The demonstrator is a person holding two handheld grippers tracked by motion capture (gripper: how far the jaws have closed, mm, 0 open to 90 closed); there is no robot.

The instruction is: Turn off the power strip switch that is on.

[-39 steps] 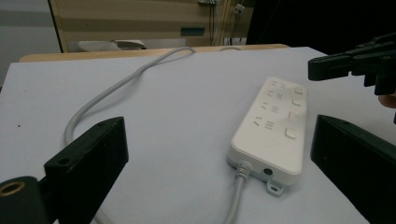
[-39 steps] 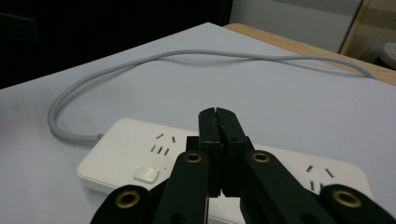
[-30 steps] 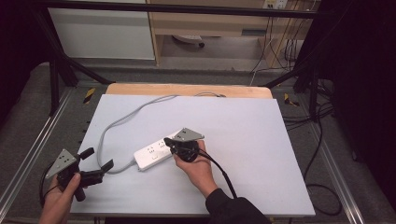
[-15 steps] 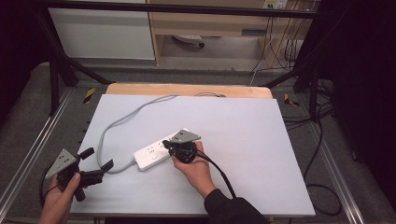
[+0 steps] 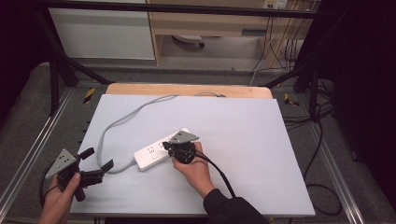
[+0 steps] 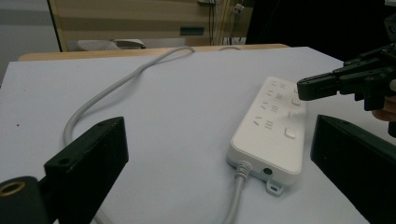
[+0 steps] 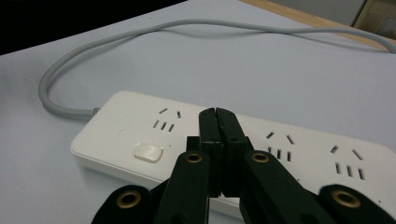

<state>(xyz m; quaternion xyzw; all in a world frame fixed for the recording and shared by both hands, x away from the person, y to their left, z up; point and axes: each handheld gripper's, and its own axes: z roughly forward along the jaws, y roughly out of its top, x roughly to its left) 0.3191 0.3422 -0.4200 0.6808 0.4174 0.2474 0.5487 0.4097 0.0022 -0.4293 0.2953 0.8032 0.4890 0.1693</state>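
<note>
The white power strip [image 5: 159, 150] lies near the middle of the white table [image 5: 261, 154], its grey cord [image 5: 122, 120] looping off toward the far edge. The right gripper [image 5: 168, 147] has its jaws pressed together with nothing between them, their tips over the strip's top, beside a white switch [image 7: 148, 152]; whether they touch it I cannot tell. The left gripper [image 5: 99, 163] sits near the table's left edge, jaws spread wide and empty, apart from the strip.

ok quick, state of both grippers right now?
Left gripper: jaws open, holding nothing.
Right gripper: jaws closed, empty, tips over the power strip.
</note>
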